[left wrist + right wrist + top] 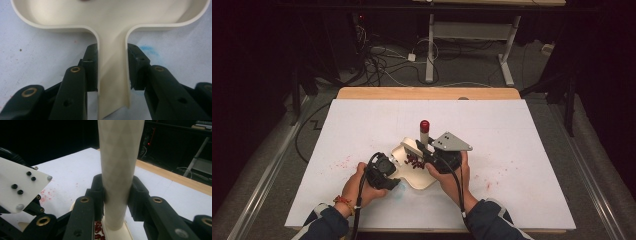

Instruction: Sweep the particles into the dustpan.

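On the white counter point(362, 125), a cream dustpan point(418, 176) lies near the front edge, at about 6 o'clock from the counter's middle. The left hand-held gripper point(388, 172) comes at it from the pan's 9 o'clock side. In the left gripper view its black jaws stand on either side of the dustpan's narrow handle point(113, 72), pads pressed against both walls, so the left hand-held gripper point(112, 70) is closed on that handle while the broad pan point(110, 15) spreads out beyond it, flat on the counter. A faint blue smudge point(148, 48) marks the surface just beside the right-hand jaw. The right hand-held gripper point(428, 150), with its grey three-cornered plate point(452, 142) on top, sits at the pan's 2 o'clock side. In the right gripper view, the right hand-held gripper point(117, 192) is clamped on a pale, upright cylindrical brush handle point(120, 170), which in the high view ends in a red cap point(425, 124) at 12 o'clock from the pan. Small dark red beans point(413, 161) lie heaped in the pan between the two grippers, and they also show at the foot of the handle point(98, 230). Red specks point(343, 162) are scattered on the counter at 9 o'clock from the pan, more at 3 o'clock point(507, 170).
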A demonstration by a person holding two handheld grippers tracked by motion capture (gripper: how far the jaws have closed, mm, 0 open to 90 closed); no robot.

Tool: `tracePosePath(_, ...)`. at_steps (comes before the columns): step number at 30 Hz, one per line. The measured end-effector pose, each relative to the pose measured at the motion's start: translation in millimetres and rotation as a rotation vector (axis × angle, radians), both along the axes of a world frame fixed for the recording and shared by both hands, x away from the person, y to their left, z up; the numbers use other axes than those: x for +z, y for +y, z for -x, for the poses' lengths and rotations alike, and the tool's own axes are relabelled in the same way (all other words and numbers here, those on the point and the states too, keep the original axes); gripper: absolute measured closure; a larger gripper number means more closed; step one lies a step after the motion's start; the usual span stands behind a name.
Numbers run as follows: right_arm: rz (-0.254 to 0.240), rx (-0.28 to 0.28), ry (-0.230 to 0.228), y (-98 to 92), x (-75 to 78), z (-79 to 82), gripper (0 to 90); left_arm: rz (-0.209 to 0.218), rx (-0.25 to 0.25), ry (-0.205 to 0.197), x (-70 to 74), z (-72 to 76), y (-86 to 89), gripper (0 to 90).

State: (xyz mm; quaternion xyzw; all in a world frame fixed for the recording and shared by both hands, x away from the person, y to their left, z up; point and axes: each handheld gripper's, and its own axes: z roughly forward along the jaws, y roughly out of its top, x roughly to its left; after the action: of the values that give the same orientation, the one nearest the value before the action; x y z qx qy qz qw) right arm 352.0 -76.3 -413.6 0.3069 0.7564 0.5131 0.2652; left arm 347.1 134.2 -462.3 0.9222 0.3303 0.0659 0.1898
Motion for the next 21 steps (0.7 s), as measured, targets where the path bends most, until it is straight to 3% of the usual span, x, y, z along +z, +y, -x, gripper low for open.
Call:
tracePosePath(8, -0.033, -0.004, 0.012, -1.4, 3.3, 4.8, 70.1, 0.002, 0.0, -0.001, -0.4, 2.6, 2.1, 63.9)
tracePosePath(13, -0.036, 0.0, -0.008, -1.8, 6.3, 7.3, 70.2, -0.001, -0.006, 0.0, -0.3, 3.8, 3.1, 63.9)
tracePosePath(21, -0.104, -0.02, -0.032, -15.2, 20.8, 2.7, 70.1, -0.009, -0.024, 0.0, 0.1, 8.1, 6.8, 63.9)
